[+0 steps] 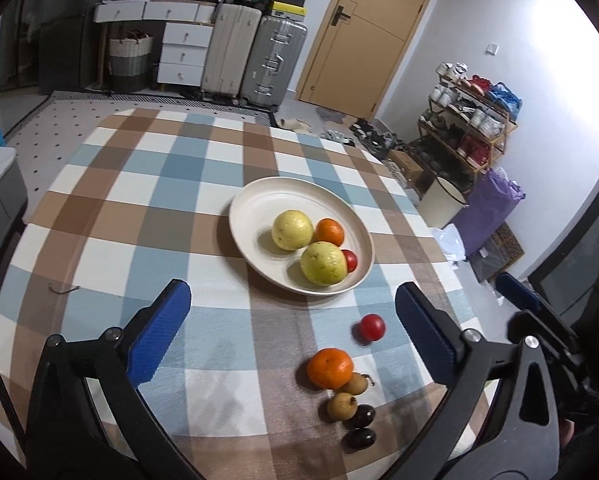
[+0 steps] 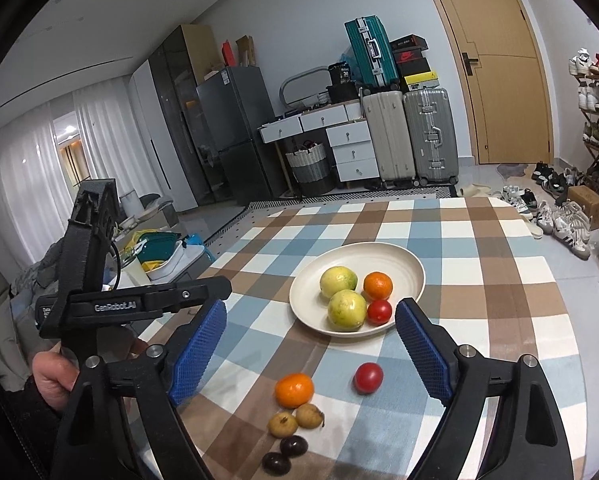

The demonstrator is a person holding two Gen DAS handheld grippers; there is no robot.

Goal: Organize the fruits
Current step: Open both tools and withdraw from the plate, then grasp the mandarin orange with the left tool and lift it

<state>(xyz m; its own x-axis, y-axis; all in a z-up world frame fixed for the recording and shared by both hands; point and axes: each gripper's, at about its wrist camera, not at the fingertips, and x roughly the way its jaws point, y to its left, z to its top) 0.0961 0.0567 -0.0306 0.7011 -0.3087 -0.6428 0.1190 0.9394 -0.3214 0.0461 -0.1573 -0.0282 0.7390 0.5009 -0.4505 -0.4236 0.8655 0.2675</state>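
Both your grippers are up over the counter [image 1: 147,208], jaws spread wide, nothing in either. Left gripper [image 1: 292,330] frames the near side of the plate; right gripper [image 2: 310,346] hangs just short of the plate rim, w/ the loose fruit below it.

Count on the plate [image 1: 259,204]: 4 pcs. 2 guavas, one further back [image 1: 292,229], one nearer [image 1: 323,263], touching or nearly so. 1 orange [image 1: 330,231] tucked behind them, 1 tomato [image 1: 350,260] peeking out beside the near guava.

Off the plate, on the checked cloth: 6 pcs. 1 tomato [image 2: 368,377] alone, near the plate but apart from it. 1 orange [image 2: 294,390] close by. Then 2 longans, [image 2: 310,415] and [image 2: 283,424], side by side just under that orange; in your left view one looks to touch it. Last, 2 dark plums, [image 2: 294,445] and [image 2: 276,463], nearest to you, right beside each other.

Totals: 2 guavas, 2 oranges, 2 tomatoes, 2 longans, 2 plums. 10 fruits, 1 plate.

Your left hand [image 2: 55,376] shows in the right view, wrapped round its handle.
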